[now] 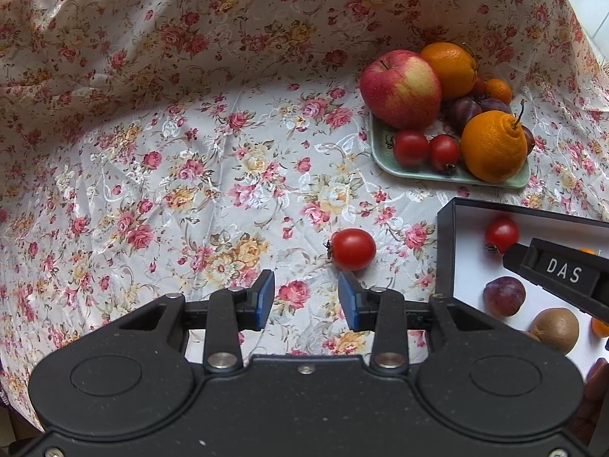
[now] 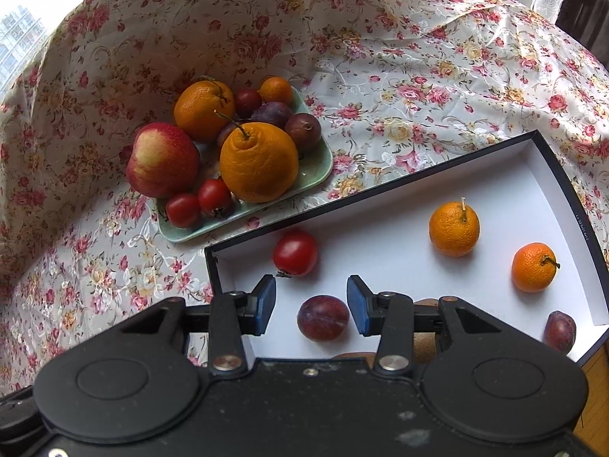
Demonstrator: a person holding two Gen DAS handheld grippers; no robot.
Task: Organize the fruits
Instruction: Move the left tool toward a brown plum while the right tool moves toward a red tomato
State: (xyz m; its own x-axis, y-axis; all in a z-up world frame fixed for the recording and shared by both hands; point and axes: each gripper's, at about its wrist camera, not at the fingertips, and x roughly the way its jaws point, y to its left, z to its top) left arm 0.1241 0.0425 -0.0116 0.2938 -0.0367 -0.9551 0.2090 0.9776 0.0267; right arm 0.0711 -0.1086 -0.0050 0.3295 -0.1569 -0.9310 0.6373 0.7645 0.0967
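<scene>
Blue pads on the left gripper (image 1: pixel 306 299) stand apart with nothing between them, and one loose cherry tomato (image 1: pixel 352 249) lies on the floral tablecloth (image 1: pixel 152 175) just ahead of the right-hand pad, apart from it. Over to the right gripper (image 2: pixel 311 301): its fingers are spread too, empty, hovering above the white-lined box (image 2: pixel 380 186) with one plum (image 2: pixel 322 318) showing in the gap below them. Counting inside the box: one tomato (image 2: pixel 295 253) near the corner, two mandarins (image 2: pixel 454 229), a second plum (image 2: pixel 558 331) at the near edge, and a brown kiwi (image 1: pixel 555 329) seen from the left wrist. Further out sits the green tray (image 2: pixel 323 167), and it's loaded: one red-yellow apple (image 2: pixel 163 160), two large oranges (image 2: pixel 259 162), one small mandarin (image 2: pixel 275 90), two cherry tomatoes (image 2: pixel 198 203) at the front, and about four dark plums (image 2: pixel 303 132) tucked behind.
</scene>
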